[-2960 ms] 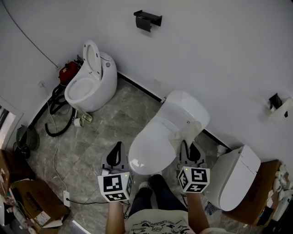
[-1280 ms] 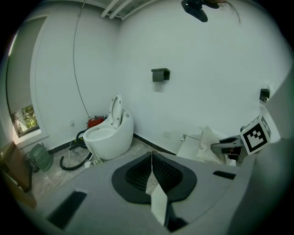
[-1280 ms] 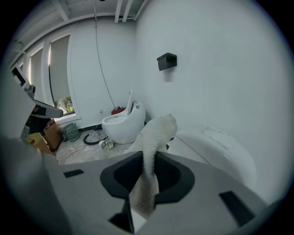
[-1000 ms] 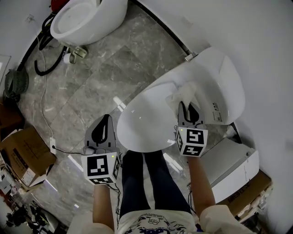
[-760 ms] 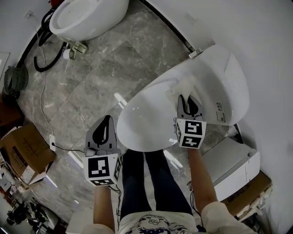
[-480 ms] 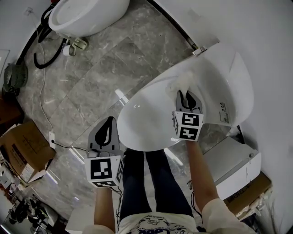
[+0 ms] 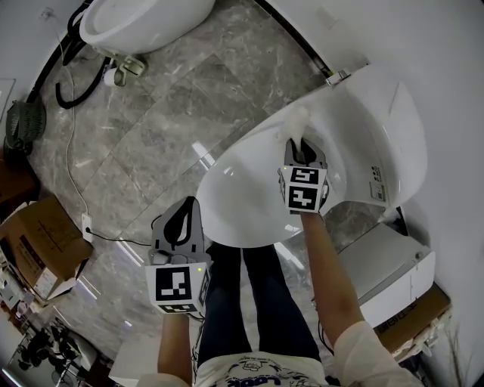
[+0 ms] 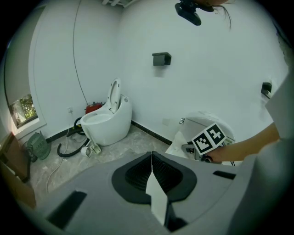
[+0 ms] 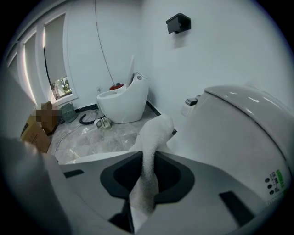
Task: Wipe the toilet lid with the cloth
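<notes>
The white toilet lid [image 7: 249, 189] lies closed below me, with the tank part [image 7: 386, 143] behind it. My right gripper [image 7: 301, 145] is shut on a white cloth [image 7: 295, 121] and holds it against the lid's rear left part; in the right gripper view the cloth [image 9: 154, 137] runs out from between the jaws onto the lid [image 9: 92, 157]. My left gripper [image 7: 178, 224] is shut and holds nothing, off the lid's left side over the floor. The left gripper view shows the right gripper's marker cube [image 8: 209, 138] at the lid.
A second white toilet [image 7: 136, 23] with a raised lid stands at the far left beside a black hose [image 7: 72, 75]. A white box-like unit [image 7: 389, 280] sits to the right. Cardboard boxes [image 7: 38, 242] lie at the left edge. My legs [image 7: 249, 302] are near the bowl's front.
My right gripper has slid the cloth up and left across the lid toward its rear. The left gripper has drifted slightly right and down. The head view has shifted a little.
</notes>
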Motion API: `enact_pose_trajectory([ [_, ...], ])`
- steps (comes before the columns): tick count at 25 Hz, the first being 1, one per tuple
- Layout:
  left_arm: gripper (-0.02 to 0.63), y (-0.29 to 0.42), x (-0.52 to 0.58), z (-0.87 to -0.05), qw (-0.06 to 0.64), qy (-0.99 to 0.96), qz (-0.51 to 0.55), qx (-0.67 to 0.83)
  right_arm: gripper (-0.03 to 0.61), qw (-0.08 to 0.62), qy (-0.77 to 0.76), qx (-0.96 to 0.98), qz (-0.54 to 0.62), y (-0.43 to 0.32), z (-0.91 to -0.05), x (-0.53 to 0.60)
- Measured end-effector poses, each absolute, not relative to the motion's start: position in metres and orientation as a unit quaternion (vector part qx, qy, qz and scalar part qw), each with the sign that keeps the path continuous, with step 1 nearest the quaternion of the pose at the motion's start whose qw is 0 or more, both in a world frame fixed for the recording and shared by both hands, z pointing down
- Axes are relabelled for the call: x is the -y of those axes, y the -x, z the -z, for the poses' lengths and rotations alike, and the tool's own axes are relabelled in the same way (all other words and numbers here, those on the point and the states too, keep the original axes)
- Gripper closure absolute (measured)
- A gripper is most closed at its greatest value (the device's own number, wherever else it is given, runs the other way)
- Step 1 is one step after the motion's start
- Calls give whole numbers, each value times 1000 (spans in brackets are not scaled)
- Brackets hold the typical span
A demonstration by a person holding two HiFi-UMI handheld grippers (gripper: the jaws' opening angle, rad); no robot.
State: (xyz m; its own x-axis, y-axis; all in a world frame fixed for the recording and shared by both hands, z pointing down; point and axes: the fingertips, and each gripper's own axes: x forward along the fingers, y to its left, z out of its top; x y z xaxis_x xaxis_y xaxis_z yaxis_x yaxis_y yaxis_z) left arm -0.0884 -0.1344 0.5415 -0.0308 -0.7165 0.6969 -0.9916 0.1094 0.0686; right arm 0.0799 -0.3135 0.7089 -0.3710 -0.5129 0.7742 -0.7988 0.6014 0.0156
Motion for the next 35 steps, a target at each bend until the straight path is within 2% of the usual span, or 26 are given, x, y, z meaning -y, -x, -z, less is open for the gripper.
enact_pose_trajectory([
  [9,604,102,104,-545,311,-625,-226,679,517,454,-392,781,-174,-69,-734,303],
  [20,604,132,63,-545,322,-595,-211,706,518,458,-395,776,-182,-43,-739,286],
  [35,604,161,11,-537,319,-569,-197,732,518,473,-276,823,-151,42,-745,189],
])
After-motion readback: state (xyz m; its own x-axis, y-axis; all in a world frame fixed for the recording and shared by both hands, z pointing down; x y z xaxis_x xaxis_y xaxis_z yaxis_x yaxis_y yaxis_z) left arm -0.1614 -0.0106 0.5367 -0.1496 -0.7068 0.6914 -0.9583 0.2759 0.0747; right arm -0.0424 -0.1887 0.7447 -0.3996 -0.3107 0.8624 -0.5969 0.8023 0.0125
